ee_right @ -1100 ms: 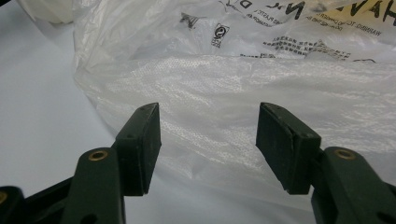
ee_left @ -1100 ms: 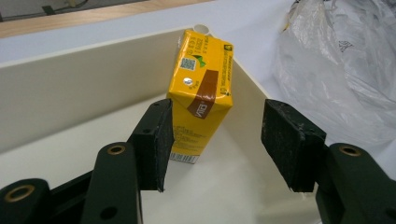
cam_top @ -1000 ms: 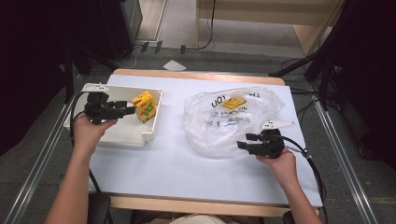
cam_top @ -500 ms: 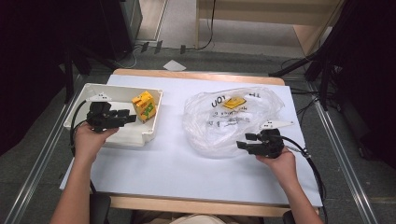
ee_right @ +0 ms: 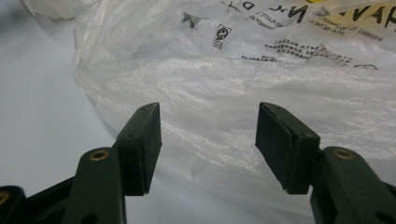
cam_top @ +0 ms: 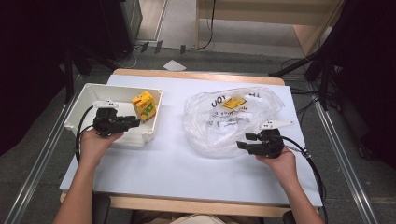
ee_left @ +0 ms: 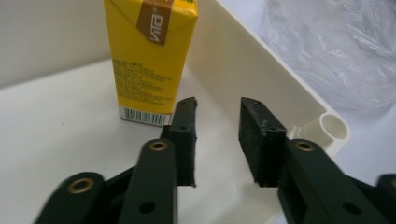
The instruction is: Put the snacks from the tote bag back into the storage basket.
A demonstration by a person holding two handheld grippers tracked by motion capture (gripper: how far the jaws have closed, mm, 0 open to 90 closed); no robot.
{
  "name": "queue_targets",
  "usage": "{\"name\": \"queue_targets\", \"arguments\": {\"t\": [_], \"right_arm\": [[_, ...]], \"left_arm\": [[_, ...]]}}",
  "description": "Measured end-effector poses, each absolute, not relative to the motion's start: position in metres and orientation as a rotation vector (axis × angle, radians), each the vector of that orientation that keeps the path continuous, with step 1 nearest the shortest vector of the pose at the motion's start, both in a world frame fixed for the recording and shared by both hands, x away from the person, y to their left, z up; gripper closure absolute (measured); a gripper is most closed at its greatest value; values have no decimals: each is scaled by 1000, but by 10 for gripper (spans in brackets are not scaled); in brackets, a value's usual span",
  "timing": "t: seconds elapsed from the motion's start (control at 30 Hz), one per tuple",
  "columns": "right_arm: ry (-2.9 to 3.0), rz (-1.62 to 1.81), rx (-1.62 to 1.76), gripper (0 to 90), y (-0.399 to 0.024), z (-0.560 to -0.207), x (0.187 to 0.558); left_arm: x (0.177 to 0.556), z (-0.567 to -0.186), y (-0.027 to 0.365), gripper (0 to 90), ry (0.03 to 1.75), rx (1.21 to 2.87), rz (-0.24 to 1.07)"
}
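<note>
A yellow drink carton (cam_top: 144, 105) (ee_left: 149, 60) stands upright in the far right corner of a white tray (cam_top: 84, 100) (ee_left: 247, 70). My left gripper (cam_top: 134, 122) (ee_left: 217, 135) is low inside the tray just short of the carton, open. Its jaws have just been closing, and nothing is between them. A crumpled clear plastic bag (cam_top: 229, 121) (ee_right: 233, 93) with black print lies right of centre. My right gripper (cam_top: 243, 142) (ee_right: 208, 144) points at the bag's near edge, open, with the film just beyond its pads.
A yellow label or packet (cam_top: 233, 102) shows through the top of the bag. The white table cover (cam_top: 177, 168) stretches between tray and bag. A cable (cam_top: 310, 163) trails from the right gripper toward the table's right edge.
The left hand has sunk into the tray toward the carton, and its jaws have narrowed. The right hand and the bag have kept still.
</note>
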State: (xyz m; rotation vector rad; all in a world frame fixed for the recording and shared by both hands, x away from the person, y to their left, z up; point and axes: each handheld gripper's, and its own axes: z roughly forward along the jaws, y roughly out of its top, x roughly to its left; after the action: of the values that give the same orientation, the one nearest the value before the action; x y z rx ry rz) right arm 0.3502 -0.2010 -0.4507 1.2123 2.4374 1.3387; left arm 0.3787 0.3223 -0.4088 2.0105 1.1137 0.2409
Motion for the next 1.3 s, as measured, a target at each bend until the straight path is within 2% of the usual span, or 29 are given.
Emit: {"name": "queue_targets", "arguments": {"t": [0.2, 1.3], "right_arm": [[2440, 1340, 1214, 426, -201, -451, 350], [2462, 1320, 1198, 431, -196, -453, 344]], "left_arm": [[384, -414, 320, 900, 1118, 2016, 212], [409, -432, 308, 900, 1127, 2025, 242]]}}
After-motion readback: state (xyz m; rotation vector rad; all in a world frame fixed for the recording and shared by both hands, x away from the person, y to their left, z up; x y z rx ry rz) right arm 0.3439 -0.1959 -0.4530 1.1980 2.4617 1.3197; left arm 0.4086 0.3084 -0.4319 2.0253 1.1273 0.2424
